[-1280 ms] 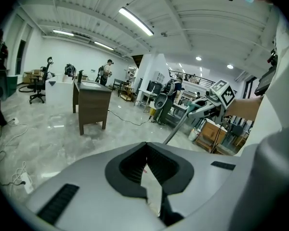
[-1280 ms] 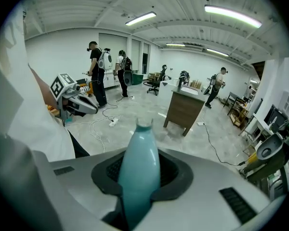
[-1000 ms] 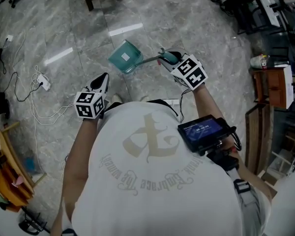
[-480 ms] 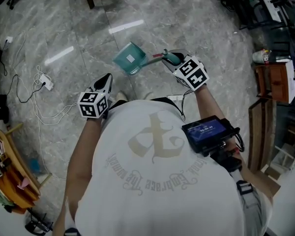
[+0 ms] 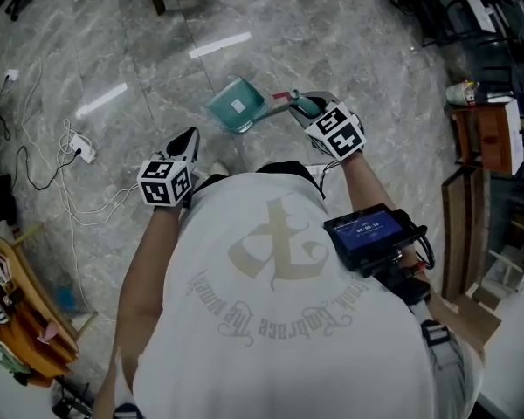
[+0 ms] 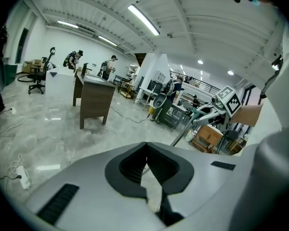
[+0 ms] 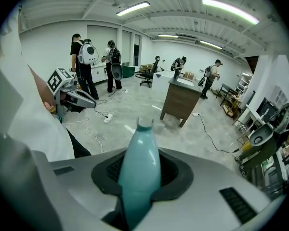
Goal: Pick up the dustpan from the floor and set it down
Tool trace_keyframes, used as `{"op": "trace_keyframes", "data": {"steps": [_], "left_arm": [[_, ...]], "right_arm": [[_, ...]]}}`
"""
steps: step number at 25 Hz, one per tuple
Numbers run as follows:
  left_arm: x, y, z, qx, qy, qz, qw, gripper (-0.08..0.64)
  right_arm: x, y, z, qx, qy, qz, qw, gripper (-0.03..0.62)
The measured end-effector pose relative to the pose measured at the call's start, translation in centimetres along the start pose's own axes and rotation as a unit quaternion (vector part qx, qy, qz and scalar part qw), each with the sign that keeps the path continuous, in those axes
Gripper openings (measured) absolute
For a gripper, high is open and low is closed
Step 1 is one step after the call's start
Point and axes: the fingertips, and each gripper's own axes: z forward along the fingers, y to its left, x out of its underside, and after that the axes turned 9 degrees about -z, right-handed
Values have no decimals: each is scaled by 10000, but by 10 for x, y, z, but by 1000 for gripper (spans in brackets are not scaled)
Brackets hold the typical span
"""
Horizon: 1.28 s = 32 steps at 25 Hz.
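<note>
**Right tongs** (image 5: 302,103): closed partway onto the teal handle (image 7: 138,158) of the dustpan (image 5: 236,106), pads pressing it from both sides. Grips the very end of the long shaft, probably so as to reach the ground without stooping. Holds the shaft slanting down and away, with the pan end tilted. Places the pan low over the grey marble floor (image 5: 140,51), just ahead of the person. Cannot settle from the head view whether the pan's edge rests on the floor or hangs just above it.

**Left tongs** (image 5: 187,140): brought together on nothing, tips meeting. Hangs beside the body, well apart from the dustpan, apparently idle because a single grip suffices for so light a tool.

**Beyond:** white power strip (image 5: 80,151) with trailing cables off to the left, well apart from the pan. Dark wooden desk (image 7: 182,100) farther off.
</note>
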Motion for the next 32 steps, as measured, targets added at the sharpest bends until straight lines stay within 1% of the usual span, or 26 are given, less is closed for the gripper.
{"op": "trace_keyframes", "data": {"steps": [5, 9, 15, 21, 27, 29, 32], "left_arm": [[0, 9, -10, -54, -11, -84, 9999, 12], [0, 24, -17, -155, -45, -172, 9997, 12], [-2, 32, -25, -350, -138, -322, 9988, 12], [6, 35, -34, -626, -215, -497, 9966, 12], [-10, 49, -23, -882, -228, -608, 9940, 12], [-14, 49, -19, -943, -234, -628, 9933, 12], [-15, 47, -14, -1017, -159, -682, 9923, 12]], "right_arm": [[5, 1, 11, 76, 101, 118, 9999, 103], [4, 1, 27, 107, 161, 186, 9996, 103], [4, -5, 45, 35, 237, 191, 9995, 103], [2, -7, 61, -56, 215, 137, 9997, 103], [-5, -24, 93, -244, 173, 90, 9995, 103], [-5, -29, 101, -271, 140, 151, 9994, 103], [-2, -36, 114, -297, 134, 390, 9987, 103]]}}
